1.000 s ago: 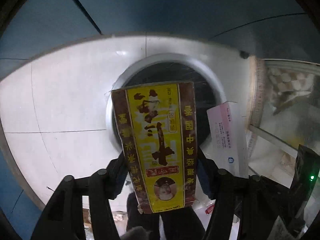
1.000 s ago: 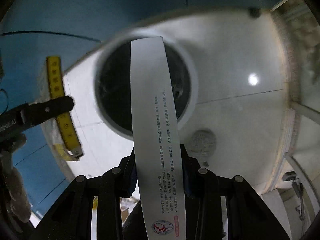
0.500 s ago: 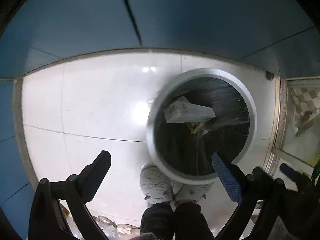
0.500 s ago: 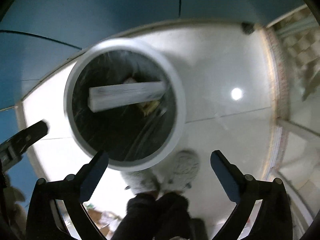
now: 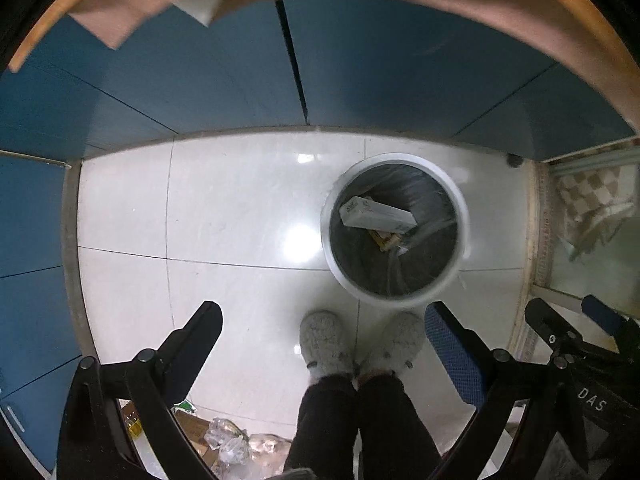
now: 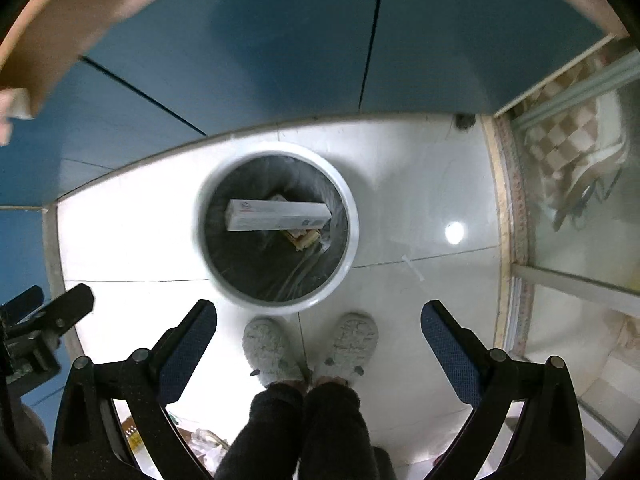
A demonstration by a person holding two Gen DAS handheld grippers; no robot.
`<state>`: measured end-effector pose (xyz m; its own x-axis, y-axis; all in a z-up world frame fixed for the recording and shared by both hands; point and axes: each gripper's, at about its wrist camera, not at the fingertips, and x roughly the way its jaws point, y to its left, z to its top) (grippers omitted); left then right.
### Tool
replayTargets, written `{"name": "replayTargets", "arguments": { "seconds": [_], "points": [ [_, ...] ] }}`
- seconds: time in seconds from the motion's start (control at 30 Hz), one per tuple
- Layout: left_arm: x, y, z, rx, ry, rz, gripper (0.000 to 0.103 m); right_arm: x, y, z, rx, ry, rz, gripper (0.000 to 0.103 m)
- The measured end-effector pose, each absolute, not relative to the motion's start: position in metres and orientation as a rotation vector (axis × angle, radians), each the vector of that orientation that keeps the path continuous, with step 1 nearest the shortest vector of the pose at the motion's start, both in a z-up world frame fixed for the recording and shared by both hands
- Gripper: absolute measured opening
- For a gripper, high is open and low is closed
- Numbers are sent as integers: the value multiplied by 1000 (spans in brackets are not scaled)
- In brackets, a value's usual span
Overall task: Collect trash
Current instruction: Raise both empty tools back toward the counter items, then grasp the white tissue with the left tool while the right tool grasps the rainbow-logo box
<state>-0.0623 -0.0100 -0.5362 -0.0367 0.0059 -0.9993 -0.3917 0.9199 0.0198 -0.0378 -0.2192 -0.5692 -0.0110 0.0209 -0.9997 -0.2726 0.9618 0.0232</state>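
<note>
A round white trash bin [image 5: 460, 216] with a dark liner stands on the white tile floor; it also shows in the right wrist view [image 6: 352, 216]. Inside it lie a long white box [image 5: 378, 214] [image 6: 278, 215] and a yellow-brown packet [image 5: 386, 240] [image 6: 306, 238] beneath it. My left gripper [image 5: 322, 326] is open and empty, high above the floor, left of the bin. My right gripper [image 6: 318, 324] is open and empty above the bin's near side.
The person's grey slippers [image 5: 326, 340] [image 6: 356, 340] stand just in front of the bin. Blue cabinet fronts [image 5: 200, 72] line the far side under a wooden counter edge [image 5: 520, 4]. A glass door frame [image 6: 516, 240] is at the right. Clear plastic bags [image 5: 236, 444] lie near the feet.
Both grippers opened and dropped the yellow packet and the white box into the bin. Both have since risen well above it, so the bin looks smaller and the counter edge appears.
</note>
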Motion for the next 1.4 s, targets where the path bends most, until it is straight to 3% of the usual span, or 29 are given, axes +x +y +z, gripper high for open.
{"name": "replayTargets", "arguments": {
  "seconds": [0.4,0.6,0.8,1.13,1.4],
  "points": [
    [-103,-24,-370,-301,1498,291,103,-83,-227,-357,-157,1480,257,103],
    [-117,-26,-306,-301,1451,268,103,-111,-224,-268,-163,1470,280,103],
    [-106,-18,-230,-243,1289,273,103,-109,-218,-204,-25,1415,301,103],
    [29,36,-146,-201,1100,398,103,27,-194,-123,81,1314,337,103],
    [179,80,-167,-283,1142,415,102,231,-171,-129,55,1313,354,103]
  ]
}}
